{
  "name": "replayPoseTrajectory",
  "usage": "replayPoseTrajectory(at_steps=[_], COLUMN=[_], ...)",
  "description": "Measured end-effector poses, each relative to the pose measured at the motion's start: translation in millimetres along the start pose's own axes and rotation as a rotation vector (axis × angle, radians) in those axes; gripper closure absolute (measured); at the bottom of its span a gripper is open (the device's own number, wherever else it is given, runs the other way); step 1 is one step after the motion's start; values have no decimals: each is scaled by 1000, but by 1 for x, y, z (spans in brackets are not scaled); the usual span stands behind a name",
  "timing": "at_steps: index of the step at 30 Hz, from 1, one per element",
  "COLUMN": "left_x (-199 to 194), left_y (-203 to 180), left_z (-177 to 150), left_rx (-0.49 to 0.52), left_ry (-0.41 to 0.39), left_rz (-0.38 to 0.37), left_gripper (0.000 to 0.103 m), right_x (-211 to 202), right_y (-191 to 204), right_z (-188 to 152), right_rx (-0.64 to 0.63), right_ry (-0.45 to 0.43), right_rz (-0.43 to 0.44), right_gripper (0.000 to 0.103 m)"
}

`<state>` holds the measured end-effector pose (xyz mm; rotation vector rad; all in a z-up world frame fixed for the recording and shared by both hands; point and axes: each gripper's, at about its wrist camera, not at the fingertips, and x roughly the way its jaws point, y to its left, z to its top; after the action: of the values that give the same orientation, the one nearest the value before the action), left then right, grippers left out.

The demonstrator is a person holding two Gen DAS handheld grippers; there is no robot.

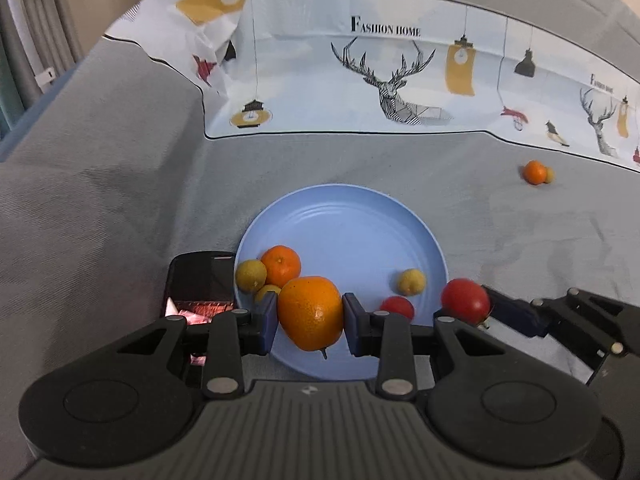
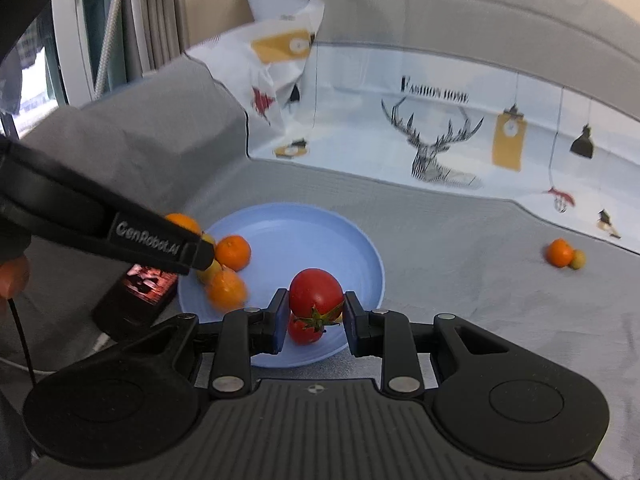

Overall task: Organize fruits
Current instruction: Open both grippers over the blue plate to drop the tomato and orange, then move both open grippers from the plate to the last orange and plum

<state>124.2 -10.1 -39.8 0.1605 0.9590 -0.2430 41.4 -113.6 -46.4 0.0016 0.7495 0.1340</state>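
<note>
A grey cloth (image 1: pixel 120 184) covers the surface, a printed sheet (image 1: pixel 360 80) behind. Over a blue plate (image 1: pixel 352 220) holding small fruits, the left gripper (image 1: pixel 310 318) pinches an orange (image 1: pixel 310 312); the right gripper (image 2: pixel 316 320) pinches a tomato (image 2: pixel 316 290).

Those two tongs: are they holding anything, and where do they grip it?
Yes. The left tongs pinch an orange across its sides; the right tongs pinch a red tomato across its sides, both above the blue plate.
</note>
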Motion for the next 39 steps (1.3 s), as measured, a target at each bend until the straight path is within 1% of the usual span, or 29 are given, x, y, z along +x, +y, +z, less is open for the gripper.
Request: replayPoseTrajectory(at_steps=[5,10,12,13,14,15,16,17,19,22,25,27,30,34,39], left_x=[27,47,50,49,46,38,31,24,11,-14,-35,-49,-66,-86,-111], left_y=[-2,-4,-5,-5,-4,-1,1,2,4,9,12,13,16,14,9], left_z=[10,18,22,24,25,25,23,21,15,-6,-30,-47,-69,-91,-103], left_rx=[21,38,55,57,50,36,30,37,39,14,-6,-26,-48,-39,-27], left_ry=[13,10,1,-1,-14,-52,-76,-82,-79,-66,-40,-18,-6,-26,-84], left_rz=[0,3,9,19,33,38,38,38,60,82,100,110,104,118,118], left_gripper=[65,64,40,12,0,0,0,0,0,0,0,0,0,0,0], right_x=[33,55,63,65,65,62,58,52,38,8,-27,-50,-81,-111,-135], right_y=[-1,-4,-6,-6,-6,-6,-6,-6,-6,-3,1,3,7,16,26], right_z=[1,3,5,7,8,9,9,9,5,-6,-17,-22,-28,-36,-46], right_rx=[4,-6,-11,-15,-19,-23,-25,-27,-33,-23,10,38,71,55,59], right_ry=[42,55,68,69,65,60,53,51,61,82,74,53,19,-25,-47], right_rz=[10,22,41,43,39,35,31,29,35,32,17,-5,-27,-51,-49], right_gripper=[73,72,70,60,53,42,35,33,28,21,16,14,12,10,9])
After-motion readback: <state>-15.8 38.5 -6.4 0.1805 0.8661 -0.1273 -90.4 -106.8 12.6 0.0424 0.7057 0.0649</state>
